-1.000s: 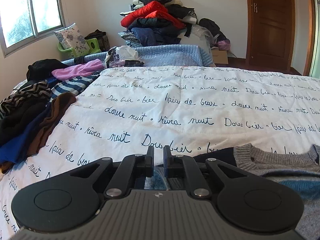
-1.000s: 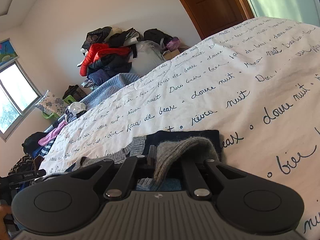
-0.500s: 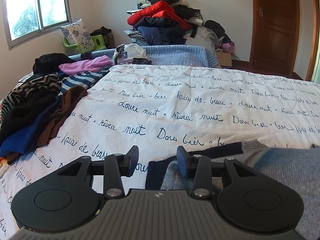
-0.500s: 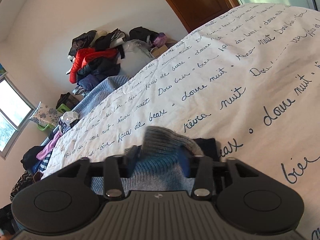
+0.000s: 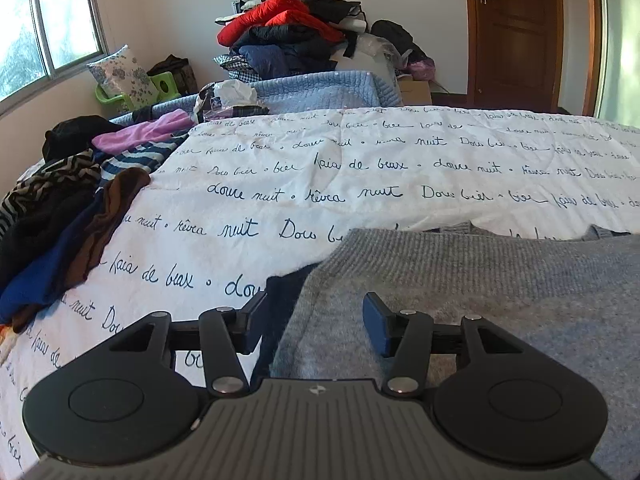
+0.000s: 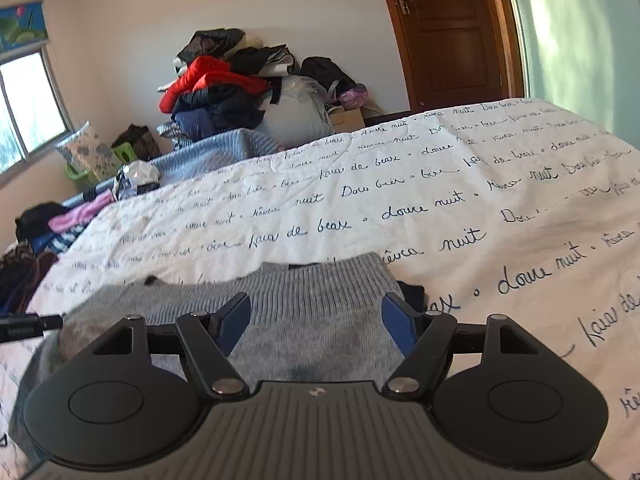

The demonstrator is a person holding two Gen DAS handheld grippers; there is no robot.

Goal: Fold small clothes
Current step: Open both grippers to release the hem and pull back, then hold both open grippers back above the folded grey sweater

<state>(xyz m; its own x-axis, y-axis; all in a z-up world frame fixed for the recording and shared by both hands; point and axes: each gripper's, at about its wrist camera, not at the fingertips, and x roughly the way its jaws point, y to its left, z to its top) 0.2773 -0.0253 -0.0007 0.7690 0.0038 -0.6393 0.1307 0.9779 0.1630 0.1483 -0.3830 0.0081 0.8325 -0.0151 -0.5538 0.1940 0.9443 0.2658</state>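
A small grey knit sweater point(image 5: 480, 280) with a dark navy part point(image 5: 280, 292) lies folded over on the white quilt with blue script point(image 5: 360, 168). My left gripper point(image 5: 316, 316) is open just above its left edge, holding nothing. The sweater also shows in the right wrist view point(image 6: 304, 304), ribbed hem toward the far side. My right gripper point(image 6: 316, 320) is open over the sweater's right part, empty. The tip of the left tool shows at the left edge of the right wrist view point(image 6: 28, 326).
A heap of unfolded clothes point(image 5: 60, 216) lies along the bed's left side. A blue quilted blanket point(image 5: 320, 88) and a tall pile of jackets point(image 5: 288, 40) stand beyond the bed. A wooden door point(image 5: 516, 32) is at the back right.
Both grippers were shut on the sweater's edge a second ago. They have opened, let go and pulled back slightly; the grey sweater now lies folded flat on the quilt.
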